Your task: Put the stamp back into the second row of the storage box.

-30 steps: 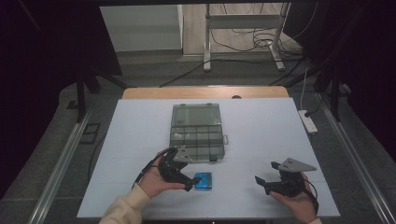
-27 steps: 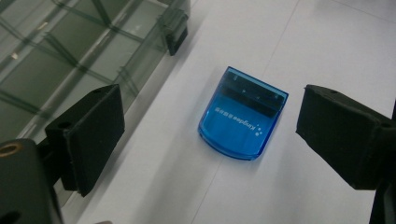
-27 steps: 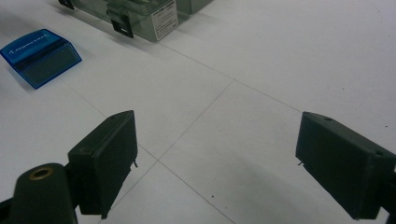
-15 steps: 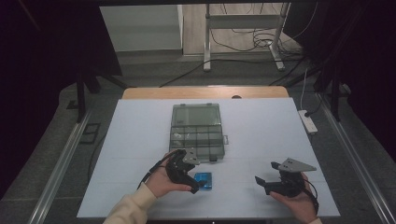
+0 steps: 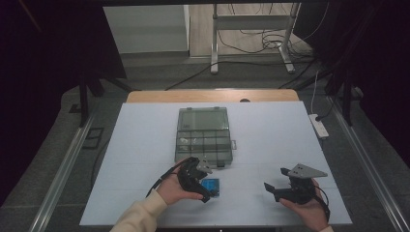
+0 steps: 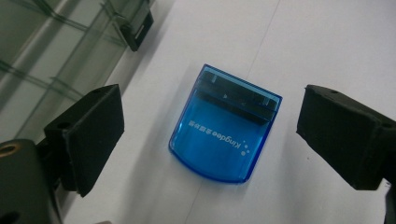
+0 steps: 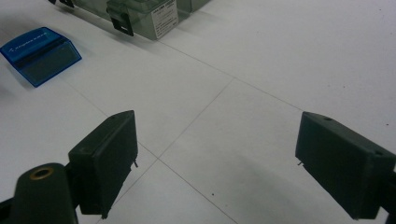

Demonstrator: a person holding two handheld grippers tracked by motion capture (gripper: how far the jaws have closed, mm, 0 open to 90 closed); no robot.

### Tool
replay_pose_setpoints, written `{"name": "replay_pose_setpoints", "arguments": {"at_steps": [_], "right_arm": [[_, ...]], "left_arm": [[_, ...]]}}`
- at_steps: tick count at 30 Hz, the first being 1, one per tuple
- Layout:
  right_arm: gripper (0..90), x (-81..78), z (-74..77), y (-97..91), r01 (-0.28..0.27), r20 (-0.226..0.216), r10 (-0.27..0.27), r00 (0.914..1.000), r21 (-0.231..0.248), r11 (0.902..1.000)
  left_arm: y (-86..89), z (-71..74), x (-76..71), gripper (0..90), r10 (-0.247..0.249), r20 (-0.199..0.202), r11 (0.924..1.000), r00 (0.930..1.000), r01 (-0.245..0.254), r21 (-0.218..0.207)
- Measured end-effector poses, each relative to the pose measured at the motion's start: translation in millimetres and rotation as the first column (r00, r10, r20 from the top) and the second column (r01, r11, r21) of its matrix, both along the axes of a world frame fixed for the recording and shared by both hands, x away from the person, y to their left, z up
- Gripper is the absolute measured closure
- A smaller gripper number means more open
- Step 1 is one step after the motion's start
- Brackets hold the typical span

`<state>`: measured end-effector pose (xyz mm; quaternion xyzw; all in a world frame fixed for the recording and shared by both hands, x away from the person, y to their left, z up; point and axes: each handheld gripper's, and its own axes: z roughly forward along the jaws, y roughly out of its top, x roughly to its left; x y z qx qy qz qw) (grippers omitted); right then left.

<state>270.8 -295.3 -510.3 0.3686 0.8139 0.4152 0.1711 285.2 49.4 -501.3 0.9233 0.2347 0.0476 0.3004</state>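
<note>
A small blue box [image 6: 225, 129] lies flat on the white table [image 5: 270, 130]. It is see-through blue plastic with white letters on it and a dark strip inside, near its straight edge. Its other edge is rounded.

The left gripper [image 6: 210, 135] hangs right over the blue box. Its two black fingers [image 6: 91, 135] are spread wide apart. The box sits in the gap between them, a bit closer to the right finger than to the left one. Neither finger touches the box. There is bare white table on both sides of it. In the high view, the left gripper [image 5: 196, 178] is at the front of the table, and the blue box [image 5: 212, 186] peeks out just beside it.

A clear plastic case [image 5: 203, 134] with many little compartments sits on the table behind the blue box, near it but not touching it. Its dark latch [image 6: 136, 29] shows at the top of the left gripper view.

The right gripper [image 5: 276, 189] is well apart from the box, over to the right side. Its fingers [image 7: 106, 158] are spread wide too, with just bare table under them. From there, the blue box [image 7: 39, 55] lies far off to the left.
</note>
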Motion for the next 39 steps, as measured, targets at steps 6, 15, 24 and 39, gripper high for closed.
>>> {"name": "replay_pose_setpoints", "arguments": {"at_steps": [6, 15, 24, 39], "right_arm": [[13.3, -0.1, -0.1, 0.1, -0.002, -0.002, 0.002, 1.0, 0.0, 1.0], [13.3, 0.0, -0.3, 0.0, -0.003, -0.004, 0.003, 1.0, -0.003, 1.0], [13.3, -0.1, -0.3, 0.1, -0.004, -0.007, 0.004, 1.0, -0.003, 1.0], [13.3, 0.0, -0.4, -0.5, -0.003, -0.004, 0.003, 1.0, -0.001, 1.0]], "left_arm": [[-5.5, -6.2, 0.8, 8.2, -0.021, -0.016, 0.9995, 0.9997, 0.021, 0.024], [-11.3, -12.9, 2.2, 8.1, -0.037, -0.03, 0.9982, 0.9989, 0.038, 0.047], [-14.7, -18.3, 1.5, 8.7, -0.053, -0.036, 0.995, 0.9979, 0.056, 0.083], [-11.3, -17.9, 1.2, 38.5, -0.084, -0.009, 0.9936, 0.9964, 0.085, 0.075]]}}
